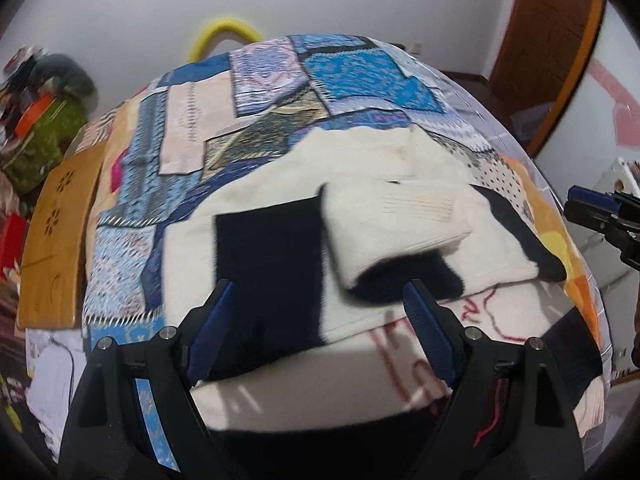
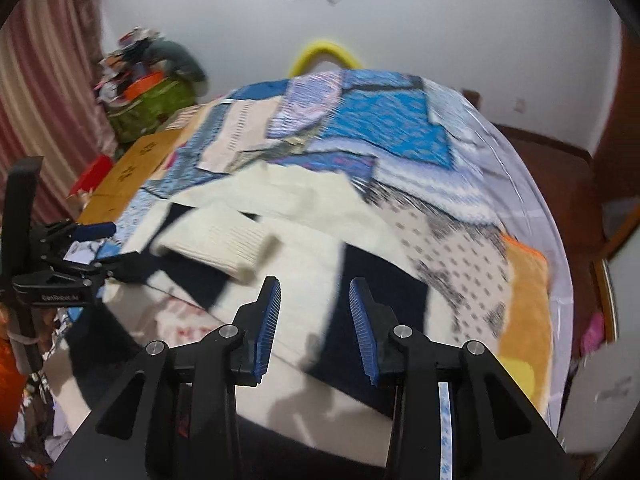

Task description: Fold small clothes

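Sweater point(image 1: 280, 208) lay spread on the bed point(image 1: 360, 68), over a patchwork quilt point(image 1: 192, 128). One sleeve point(image 1: 400, 216) lay folded across the sweater's body. Left gripper point(image 1: 320, 312) hovered over the sweater's near part; right gripper point(image 2: 316, 312) over its right side, nothing between its fingers. Wooden board point(image 1: 56, 240) lay at the bed's left edge. Cluttered pile point(image 1: 44, 100) behind the board, against the wall.

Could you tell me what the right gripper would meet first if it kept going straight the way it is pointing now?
Most likely the cream and black sweater spread on the patchwork bedspread. The right gripper points down at it with open, empty jaws; depth is hard to judge in the blur.
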The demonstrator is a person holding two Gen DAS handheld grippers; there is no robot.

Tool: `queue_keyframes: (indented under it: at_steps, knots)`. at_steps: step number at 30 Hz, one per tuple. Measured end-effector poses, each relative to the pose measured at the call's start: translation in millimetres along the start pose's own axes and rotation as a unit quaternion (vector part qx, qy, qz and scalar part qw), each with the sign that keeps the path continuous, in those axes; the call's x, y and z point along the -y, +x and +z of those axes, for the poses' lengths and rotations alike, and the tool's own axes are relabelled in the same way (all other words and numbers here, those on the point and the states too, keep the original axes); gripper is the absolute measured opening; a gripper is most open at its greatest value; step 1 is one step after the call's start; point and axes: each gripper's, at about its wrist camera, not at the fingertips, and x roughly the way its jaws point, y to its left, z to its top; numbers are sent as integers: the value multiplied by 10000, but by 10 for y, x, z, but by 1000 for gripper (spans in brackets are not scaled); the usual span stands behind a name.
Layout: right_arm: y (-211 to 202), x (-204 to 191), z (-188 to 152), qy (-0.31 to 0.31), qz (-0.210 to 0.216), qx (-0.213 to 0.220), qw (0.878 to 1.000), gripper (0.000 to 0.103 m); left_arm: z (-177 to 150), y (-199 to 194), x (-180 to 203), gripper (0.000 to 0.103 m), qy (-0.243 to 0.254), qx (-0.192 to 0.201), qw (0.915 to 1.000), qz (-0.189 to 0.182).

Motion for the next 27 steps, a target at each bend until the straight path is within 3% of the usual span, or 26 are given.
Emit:
queue_keyframes:
  at_steps: [10,19,22,27]
  knots:
    - [48,535,-313,681,-33,-200,9975,33,150,353,635,84,1071,-222,9939,148]
    - [38,720,-442,960,73,-206,9951,33,225,678,744,84,1203,-378,9907,501]
    - [52,764,-462,1008,55,-234,9946,33,255,663,714,68,1161,-212,9912,598]
    - [50,836,-492,1080,-29,-263,9938,33,290,570,624,29,973,-34,9941,471]
